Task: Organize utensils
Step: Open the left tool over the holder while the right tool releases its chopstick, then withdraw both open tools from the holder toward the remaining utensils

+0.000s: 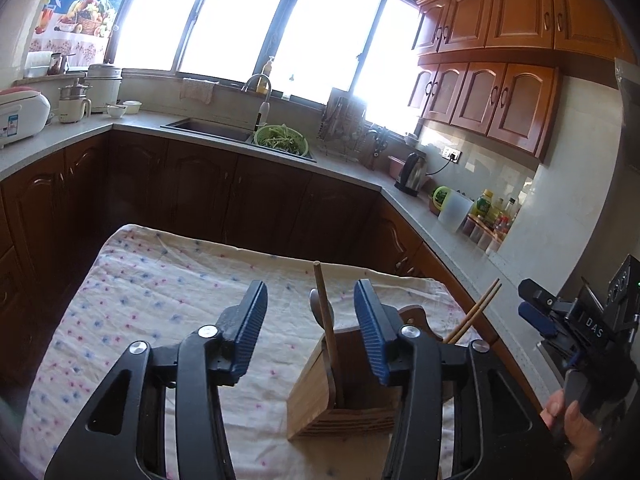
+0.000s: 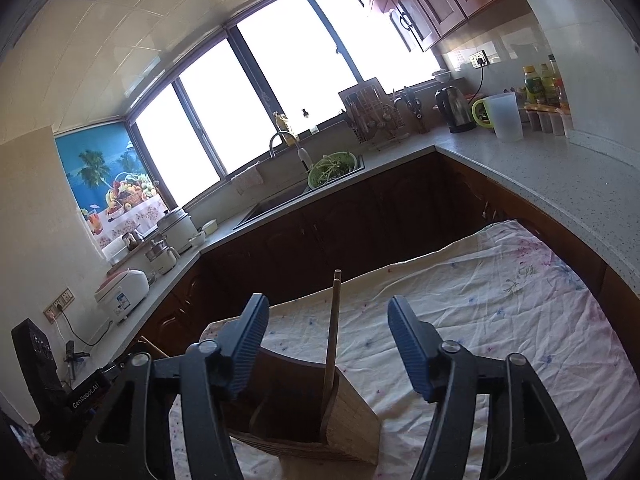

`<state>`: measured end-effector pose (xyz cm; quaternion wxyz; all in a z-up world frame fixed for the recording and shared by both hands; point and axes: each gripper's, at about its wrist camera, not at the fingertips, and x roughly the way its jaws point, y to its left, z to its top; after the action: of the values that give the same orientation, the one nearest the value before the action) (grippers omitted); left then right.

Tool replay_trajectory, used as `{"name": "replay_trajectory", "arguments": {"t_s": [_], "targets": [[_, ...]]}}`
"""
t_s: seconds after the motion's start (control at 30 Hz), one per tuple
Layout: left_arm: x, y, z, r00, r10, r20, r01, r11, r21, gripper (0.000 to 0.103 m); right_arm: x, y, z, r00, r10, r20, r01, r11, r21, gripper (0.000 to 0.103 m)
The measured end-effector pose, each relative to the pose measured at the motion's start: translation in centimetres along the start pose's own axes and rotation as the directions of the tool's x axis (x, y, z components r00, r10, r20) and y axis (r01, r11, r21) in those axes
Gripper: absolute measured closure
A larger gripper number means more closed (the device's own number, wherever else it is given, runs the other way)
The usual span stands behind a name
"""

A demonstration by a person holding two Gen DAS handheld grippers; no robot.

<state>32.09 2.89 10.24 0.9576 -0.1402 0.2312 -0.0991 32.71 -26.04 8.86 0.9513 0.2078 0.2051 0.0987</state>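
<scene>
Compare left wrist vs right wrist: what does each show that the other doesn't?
Left wrist only: the chopsticks angled out of the wooden holder, a spoon in it, and the right gripper seen from outside at the frame edge.

Right wrist only: the wall socket with a plugged cable and a black stand by it.

Both: the holder on the floral cloth with a wooden stick upright in it, the sink and green colander, and open fingers holding nothing.
</scene>
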Motion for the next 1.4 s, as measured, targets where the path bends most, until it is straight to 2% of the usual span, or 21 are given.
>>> {"name": "replay_trajectory", "arguments": {"t_s": [0.03, 0.1, 0.2, 0.3, 0.53, 0.77, 1.0, 1.4], "targets": [[-0.3, 0.1, -0.1, 1.0, 0.006, 0.0, -0.006, 1.0, -0.002, 0.049, -0.4, 0.0, 0.0, 1.0, 0.002, 0.008, -0.002, 1.0, 0.002, 0.027], [-0.7, 0.3, -0.5, 1.0, 0.018, -0.006, -0.018, 1.0, -0.012, 0.032, -1.0, 0.1, 0.1, 1.0, 0.013, 0.017, -0.013, 1.0, 0.005, 0.017], [-1.6, 0.5, -1.1, 0.999, 0.033, -0.013, -0.033, 0.999, -0.013, 0.023, -2.0, 0.4, -0.2, 0.999, 0.014, 0.03, -0.014, 1.0, -0.002, 0.011], [-2.5, 0.5, -2.0, 0.999, 0.039, -0.022, -0.039, 0.999, -0.012, 0.019, -3.2, 0.5, -0.7, 0.999, 0.02, 0.033, -0.02, 1.0, 0.0, 0.006], [-5.2, 0.5, -5.0, 0.997, 0.04, -0.067, -0.04, 0.999, 0.003, 0.015, -6.0, 0.2, -3.7, 0.999, 0.046, -0.013, -0.046, 0.999, 0.003, 0.003], [-8.0, -0.1, -8.5, 0.994, 0.011, -0.113, -0.011, 1.0, 0.001, 0.014, -9.5, -0.2, -7.4, 0.998, 0.004, -0.06, -0.006, 1.0, -0.026, 0.003], [-10.3, -0.6, -11.1, 0.991, -0.003, -0.133, 0.004, 1.0, 0.005, 0.014, -13.2, -1.0, -10.0, 0.999, -0.023, -0.047, 0.022, 1.0, -0.021, 0.003], [-13.2, -1.2, -15.1, 0.986, -0.03, -0.162, 0.035, 0.999, 0.026, 0.014, -16.5, -2.0, -14.2, 0.995, -0.061, -0.078, 0.061, 0.998, -0.01, 0.003]]}}
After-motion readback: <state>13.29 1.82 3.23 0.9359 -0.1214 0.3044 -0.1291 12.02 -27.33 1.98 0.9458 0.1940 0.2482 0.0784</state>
